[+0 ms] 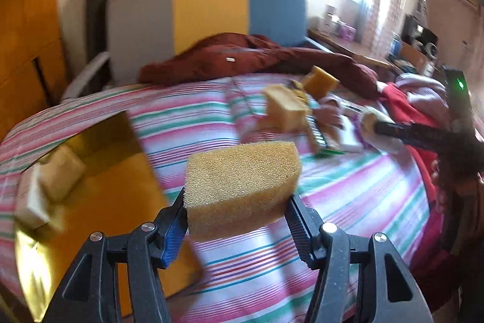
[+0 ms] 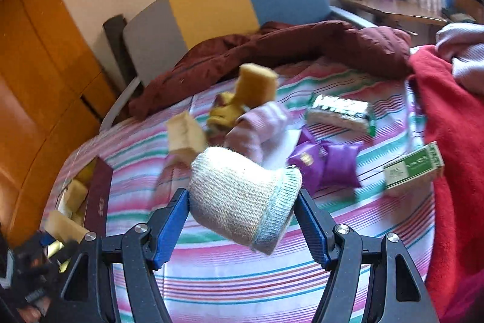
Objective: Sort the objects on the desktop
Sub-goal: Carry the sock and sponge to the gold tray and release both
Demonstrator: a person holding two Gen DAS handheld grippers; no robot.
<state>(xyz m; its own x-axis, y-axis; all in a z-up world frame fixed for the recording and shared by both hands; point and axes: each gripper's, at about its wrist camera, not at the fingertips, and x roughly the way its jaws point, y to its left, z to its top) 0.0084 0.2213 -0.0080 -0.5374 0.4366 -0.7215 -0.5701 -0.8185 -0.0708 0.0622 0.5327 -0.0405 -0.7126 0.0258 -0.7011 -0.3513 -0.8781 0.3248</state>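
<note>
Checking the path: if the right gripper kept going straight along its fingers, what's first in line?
Probably the rolled pink-striped sock just beyond the white sock held by the right gripper, on the striped bedsheet; depth is unclear.

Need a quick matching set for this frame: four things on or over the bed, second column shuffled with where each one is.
Things:
1. yellow sponge
2. rolled sock
3. purple packets
4. green and white box

Places:
A. lying mid-bed on the striped sheet
B. between the left gripper pads
C. near the red blanket
D. between the right gripper pads

Pairs: 1-B, 2-D, 3-A, 4-C
</note>
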